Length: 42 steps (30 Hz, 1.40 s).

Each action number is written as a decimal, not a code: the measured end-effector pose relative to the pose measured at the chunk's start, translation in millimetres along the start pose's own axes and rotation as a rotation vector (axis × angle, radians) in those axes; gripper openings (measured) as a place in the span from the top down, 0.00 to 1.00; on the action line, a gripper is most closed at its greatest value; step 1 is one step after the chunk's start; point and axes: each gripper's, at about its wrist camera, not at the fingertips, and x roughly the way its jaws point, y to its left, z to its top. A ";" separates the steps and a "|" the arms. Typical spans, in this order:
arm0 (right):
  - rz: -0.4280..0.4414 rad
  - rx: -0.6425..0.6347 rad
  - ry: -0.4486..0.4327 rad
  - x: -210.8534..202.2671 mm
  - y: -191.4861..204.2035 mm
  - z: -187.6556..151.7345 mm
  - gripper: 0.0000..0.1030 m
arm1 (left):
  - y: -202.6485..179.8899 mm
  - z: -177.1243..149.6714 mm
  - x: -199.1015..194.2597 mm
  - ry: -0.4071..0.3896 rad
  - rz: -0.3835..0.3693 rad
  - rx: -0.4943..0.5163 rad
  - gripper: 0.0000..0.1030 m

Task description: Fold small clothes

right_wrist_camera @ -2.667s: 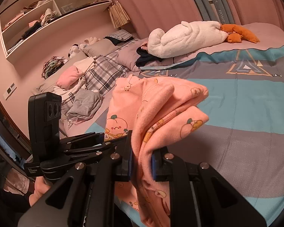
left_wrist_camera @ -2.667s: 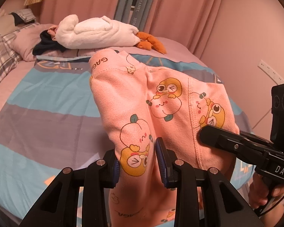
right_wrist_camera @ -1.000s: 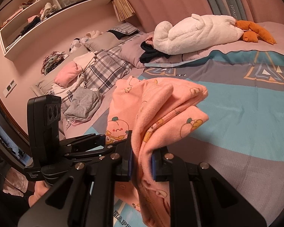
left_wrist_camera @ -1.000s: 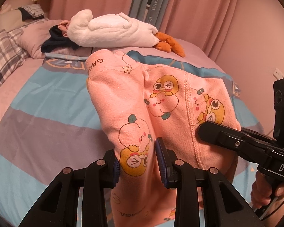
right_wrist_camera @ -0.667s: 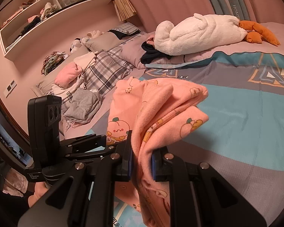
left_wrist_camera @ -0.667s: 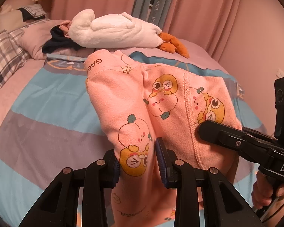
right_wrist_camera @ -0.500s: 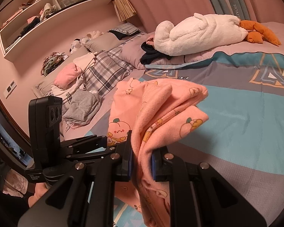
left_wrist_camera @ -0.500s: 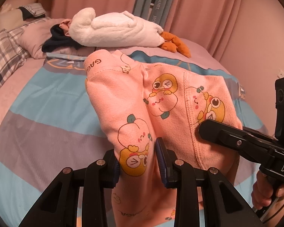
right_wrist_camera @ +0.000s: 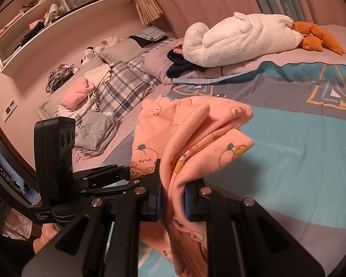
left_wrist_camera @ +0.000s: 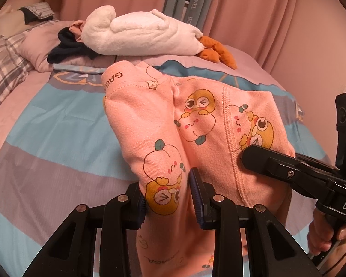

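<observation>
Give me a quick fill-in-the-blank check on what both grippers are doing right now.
1. Both grippers, the left gripper and the right gripper, are shut on the same pink ____.
2. The garment is held above the ____.
3. The white plush has ____ feet.
4. A grey garment lies near the ____ pillow.

Missing words: garment; bed; orange; plaid

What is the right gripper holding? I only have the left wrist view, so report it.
Observer: The right gripper has its jaws clamped on a bunched fold of the pink cartoon-print cotton garment.
Operator: Now report any loose clothes I can't see.
Observer: A crumpled grey garment lies beside the plaid pillow.
Operator: Tell me what's on the wall above that.
Observer: A white open shelf with piles of clothes in its compartments.
</observation>
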 end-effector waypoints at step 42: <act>0.004 0.061 0.028 72.9 -62.0 36.3 0.85 | 38.0 44.7 82.1 0.073 0.018 0.003 0.69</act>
